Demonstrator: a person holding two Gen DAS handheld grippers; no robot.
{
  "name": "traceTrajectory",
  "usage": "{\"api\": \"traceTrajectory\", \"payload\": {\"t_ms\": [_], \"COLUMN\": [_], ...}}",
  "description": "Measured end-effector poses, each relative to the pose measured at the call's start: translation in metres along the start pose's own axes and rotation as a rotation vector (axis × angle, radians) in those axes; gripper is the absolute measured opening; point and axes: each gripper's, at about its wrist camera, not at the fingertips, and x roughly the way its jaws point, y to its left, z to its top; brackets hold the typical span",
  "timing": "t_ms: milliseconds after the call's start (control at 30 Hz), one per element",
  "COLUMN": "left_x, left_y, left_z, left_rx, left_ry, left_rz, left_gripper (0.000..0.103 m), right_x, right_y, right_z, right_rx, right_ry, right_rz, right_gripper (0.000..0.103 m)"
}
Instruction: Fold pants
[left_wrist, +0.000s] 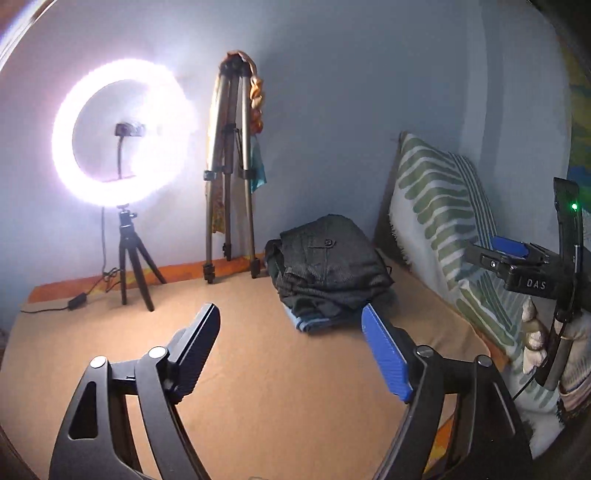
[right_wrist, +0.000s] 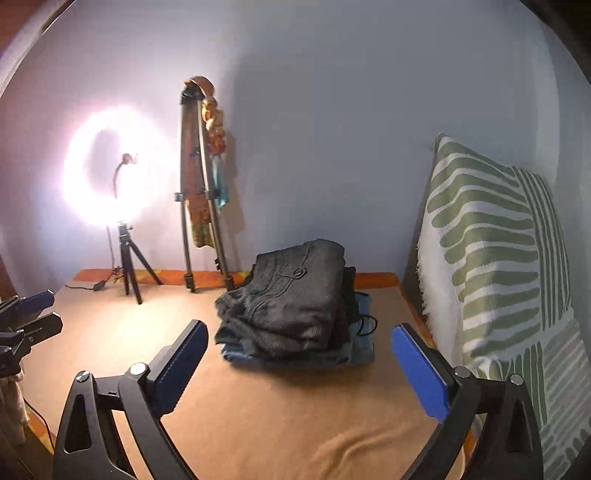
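Resting folded, dark pants (right_wrist: 291, 295) top small stack over blue garment (right_wrist: 360, 350), on tan surface (right_wrist: 258, 417) toward back wall. Left gripper (left_wrist: 290, 332): jaws spread wide, nothing between, pants at 1 o'clock beyond tips. Right gripper (right_wrist: 295, 347): jaws spread wide, empty, stack at 12 o'clock just past tips. Lit ring light (left_wrist: 122, 133) on small tripod at 10 o'clock; taller tripod (left_wrist: 231, 177) at 11. Green-striped cushion (right_wrist: 491, 251) leans at 2 o'clock.

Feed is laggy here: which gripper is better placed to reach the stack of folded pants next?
Right, probably. The right gripper is open with the folded pants centred between its fingers; the left gripper sees them off to its right.
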Motion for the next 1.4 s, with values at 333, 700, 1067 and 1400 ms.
{"api": "traceTrajectory", "payload": {"t_ms": [333, 700, 1067, 1400], "left_x": [-0.035, -0.063, -0.071, -0.074], "left_y": [-0.004, -0.006, 0.000, 0.002], "left_z": [-0.035, -0.058, -0.061, -0.063], "left_rx": [-0.019, -0.041, -0.055, -0.066], "left_ry": [0.022, -0.001, -0.003, -0.012], "left_rz": [0.043, 0.124, 0.163, 0.164], "left_gripper": [0.083, 0.083, 0.083, 0.084], "right_x": [-0.040, -0.069, -0.071, -0.073], "right_y": [0.008, 0.003, 0.012, 0.014], "right_z": [-0.040, -0.072, -0.071, -0.070], "right_rx": [0.073, 0.143, 0.123, 0.113], "right_ry": [-0.015, -0.019, -0.032, -0.036], "right_rz": [-0.021, -0.077, -0.091, -0.094], "right_gripper": [0.103, 0.103, 0.103, 0.103]}}
